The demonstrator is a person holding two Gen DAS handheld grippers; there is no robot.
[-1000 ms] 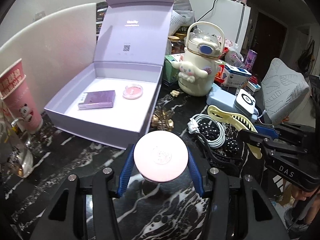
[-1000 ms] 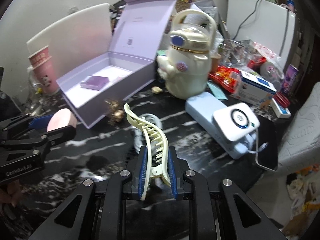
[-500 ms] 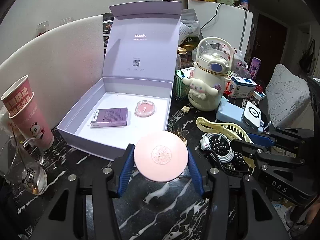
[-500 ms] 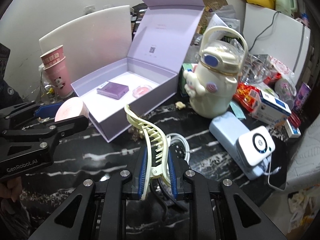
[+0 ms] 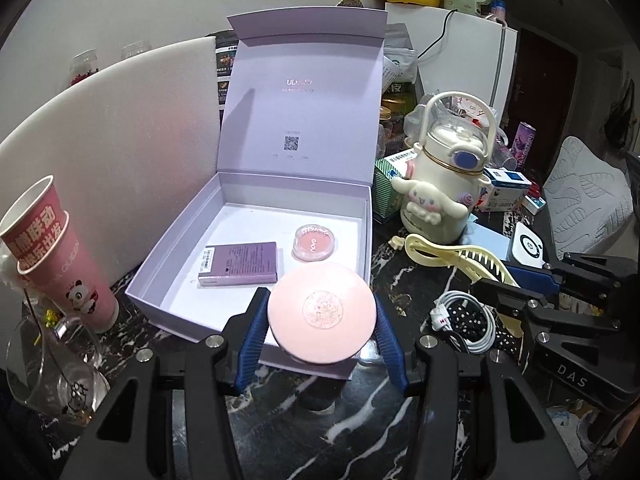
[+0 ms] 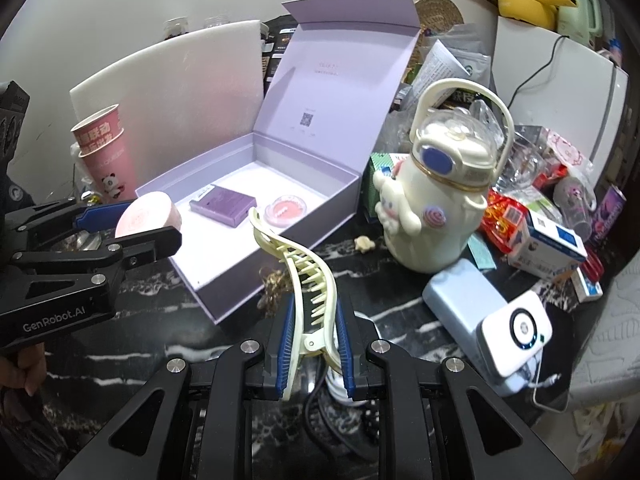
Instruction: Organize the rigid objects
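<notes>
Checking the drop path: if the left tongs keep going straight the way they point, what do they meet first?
Probably the lavender gift box: its near wall lies right ahead of the left tongs, which are shut on the pink round compact. The compact may clear the rim and reach the box floor; depth is unclear.

Matt lilac cardboard box (image 5: 256, 292); smooth pink plastic compact (image 5: 322, 312); glossy cream plastic hair claw (image 6: 298, 276); polished black marble tabletop (image 5: 280, 420); printed paper cups (image 5: 56, 256); clear glass (image 5: 52, 364).
</notes>
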